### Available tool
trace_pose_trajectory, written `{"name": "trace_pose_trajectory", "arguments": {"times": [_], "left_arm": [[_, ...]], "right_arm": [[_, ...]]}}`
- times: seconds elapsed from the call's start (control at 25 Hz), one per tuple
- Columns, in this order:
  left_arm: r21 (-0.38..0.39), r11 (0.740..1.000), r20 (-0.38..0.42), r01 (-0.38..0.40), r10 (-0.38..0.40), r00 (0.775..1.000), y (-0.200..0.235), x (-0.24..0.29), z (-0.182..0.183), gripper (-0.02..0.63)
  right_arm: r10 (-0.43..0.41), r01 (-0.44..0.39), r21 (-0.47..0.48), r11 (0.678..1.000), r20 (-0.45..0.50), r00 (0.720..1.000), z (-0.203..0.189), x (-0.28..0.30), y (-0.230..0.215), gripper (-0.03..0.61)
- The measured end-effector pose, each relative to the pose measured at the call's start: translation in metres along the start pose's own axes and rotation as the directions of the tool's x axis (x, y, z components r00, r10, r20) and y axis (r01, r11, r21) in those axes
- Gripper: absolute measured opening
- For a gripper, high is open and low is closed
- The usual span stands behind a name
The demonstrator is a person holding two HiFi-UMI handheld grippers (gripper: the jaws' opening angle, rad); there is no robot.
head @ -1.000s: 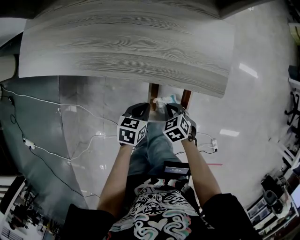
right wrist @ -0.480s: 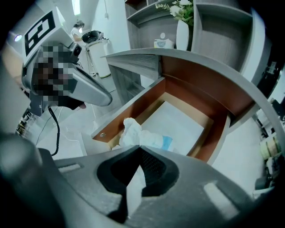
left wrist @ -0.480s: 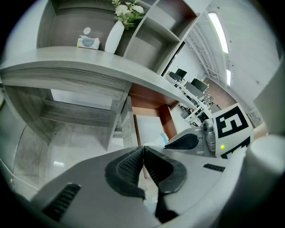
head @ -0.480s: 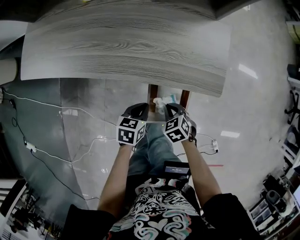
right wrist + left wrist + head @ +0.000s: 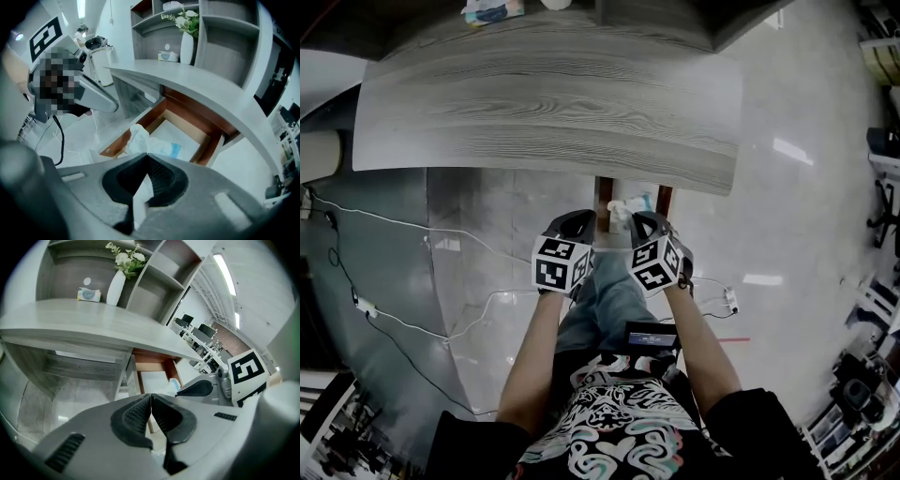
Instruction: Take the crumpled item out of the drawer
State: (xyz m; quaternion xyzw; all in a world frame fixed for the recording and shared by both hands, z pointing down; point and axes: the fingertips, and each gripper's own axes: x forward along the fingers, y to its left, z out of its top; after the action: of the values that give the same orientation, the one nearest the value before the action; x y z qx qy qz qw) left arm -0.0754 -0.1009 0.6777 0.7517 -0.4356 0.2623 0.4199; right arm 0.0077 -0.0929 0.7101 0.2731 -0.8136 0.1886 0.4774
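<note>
The crumpled item (image 5: pixel 140 139), white paper with a blue patch, sticks up out of my right gripper (image 5: pixel 146 161), which is shut on it just above the open drawer (image 5: pixel 133 126). A strip of it hangs down between the jaws. The drawer is brown wood with a flat white sheet on its bottom, pulled out from under the grey desk top (image 5: pixel 544 103). In the head view the crumpled item (image 5: pixel 621 206) shows between both grippers at the drawer's front. My left gripper (image 5: pixel 151 401) is shut with nothing in it, just left of the right gripper (image 5: pixel 643 221).
A tissue box (image 5: pixel 89 295) and a white vase with flowers (image 5: pixel 116 287) stand at the back of the desk under shelves. White cables (image 5: pixel 394 309) trail over the shiny floor to the left. The person's legs are below the grippers.
Both grippers stay in almost the same place at the drawer's front. The head view has tipped up a little, so the tissue box at the desk's back edge now shows.
</note>
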Motion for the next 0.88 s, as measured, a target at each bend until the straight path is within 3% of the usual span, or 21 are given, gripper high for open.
{"name": "trace_pose_trajectory", "arguments": {"times": [0.52, 0.88], "left_arm": [[0.065, 0.998, 0.052, -0.011, 0.008, 0.999, -0.02, -0.024, 0.03, 0.008], [0.091, 0.996, 0.123, -0.015, 0.003, 0.992, -0.034, -0.043, 0.045, 0.008]], "right_arm": [[-0.076, 0.077, -0.004, 0.997, 0.076, 0.994, 0.015, -0.045, -0.015, 0.006], [-0.143, 0.137, 0.049, 0.989, 0.171, 0.975, 0.023, -0.087, -0.017, 0.006]]}}
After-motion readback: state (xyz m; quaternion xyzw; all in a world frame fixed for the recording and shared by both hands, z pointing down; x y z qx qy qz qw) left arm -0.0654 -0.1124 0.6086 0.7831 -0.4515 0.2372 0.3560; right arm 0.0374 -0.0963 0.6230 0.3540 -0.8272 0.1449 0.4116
